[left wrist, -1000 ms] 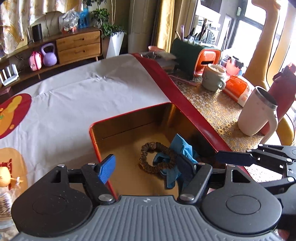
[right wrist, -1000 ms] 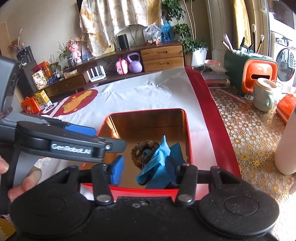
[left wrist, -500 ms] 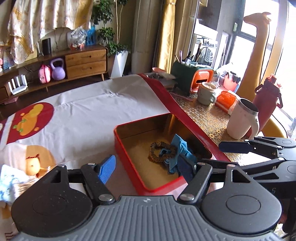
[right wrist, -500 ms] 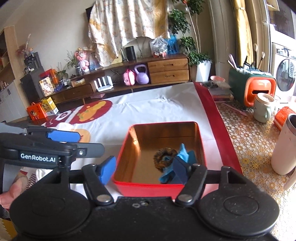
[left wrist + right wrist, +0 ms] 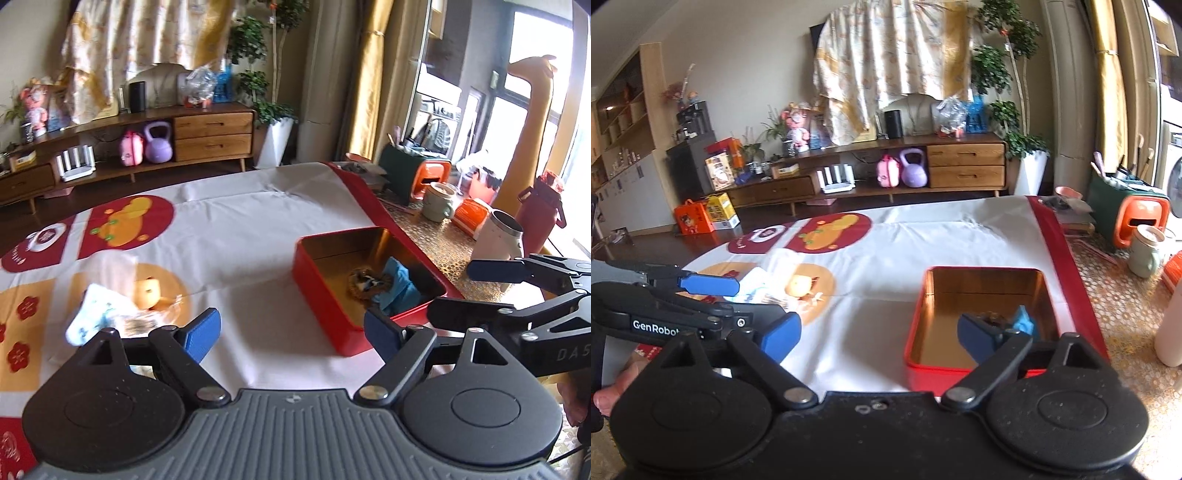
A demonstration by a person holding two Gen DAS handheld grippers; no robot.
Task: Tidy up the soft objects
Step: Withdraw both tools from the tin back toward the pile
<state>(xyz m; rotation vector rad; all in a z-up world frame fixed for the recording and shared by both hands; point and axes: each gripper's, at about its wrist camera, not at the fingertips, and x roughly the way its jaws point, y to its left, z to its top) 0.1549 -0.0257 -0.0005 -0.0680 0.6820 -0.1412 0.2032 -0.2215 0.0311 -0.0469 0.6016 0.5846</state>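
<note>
Left tongs (image 5: 291,334): blue pads spread wide apart, nothing between them, hanging over the white cloth on the bench (image 5: 258,229).

Right tongs (image 5: 877,334): also spread wide with nothing in them, sitting near the front edge of the red tin (image 5: 916,325). In the left wrist view they poke in from the right side (image 5: 476,291), just beside the tin's near right corner.

Red tin: open, gold inside, resting on the cloth close to the red border strip on the right.

Brown scrunchie (image 5: 360,282): lying on the tin's floor, toward the near right part.

Blue cloth (image 5: 397,286): crumpled up in the tin, touching the scrunchie on its right side. In the right wrist view only a bit of it shows (image 5: 1023,323) behind the right-side pad.

Pale blue-and-white soft item (image 5: 94,312): on the bench off to the left, well apart from the tin, next to the orange cartoon print; kinda blurry so can't tell exactly what it is.

White tumbler (image 5: 496,236): on the lace-patterned part of the bench right of the tin, with a green mug (image 5: 437,201) farther back.
</note>
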